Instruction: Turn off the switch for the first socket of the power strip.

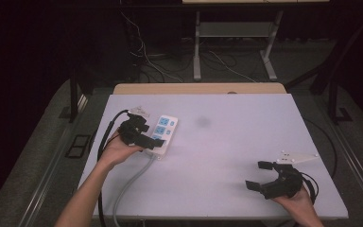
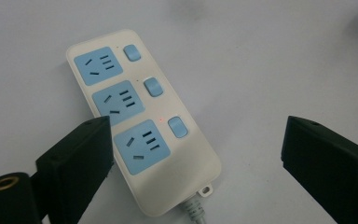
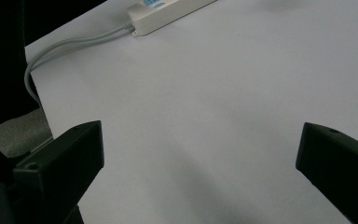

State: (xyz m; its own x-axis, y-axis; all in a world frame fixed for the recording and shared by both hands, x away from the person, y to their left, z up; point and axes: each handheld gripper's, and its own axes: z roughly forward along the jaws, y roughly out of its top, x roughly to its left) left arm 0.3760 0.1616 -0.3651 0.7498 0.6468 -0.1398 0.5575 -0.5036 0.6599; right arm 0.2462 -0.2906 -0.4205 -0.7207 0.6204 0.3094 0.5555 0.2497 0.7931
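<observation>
A white power strip [image 1: 166,126] with three blue sockets and three blue switches lies at the table's left; in the left gripper view a tiny red light glows beside the nearest switch [image 2: 177,127]. My left gripper [image 1: 151,135] hovers over the cord end of the power strip [image 2: 142,123], jaws wide apart and touching nothing. Its left jaw covers the strip's edge in that view. The right gripper [image 1: 257,174] rests low at the front right of the table, open and holding nothing. From the right gripper view the strip's cord end [image 3: 168,11] shows far off.
The strip's grey cable [image 1: 131,183] runs off the white table's [image 1: 227,142] front-left edge; it also curves over the edge in the right gripper view, cable [image 3: 70,44]. Beyond the table are dark floor, desk legs and loose wires [image 1: 146,56].
</observation>
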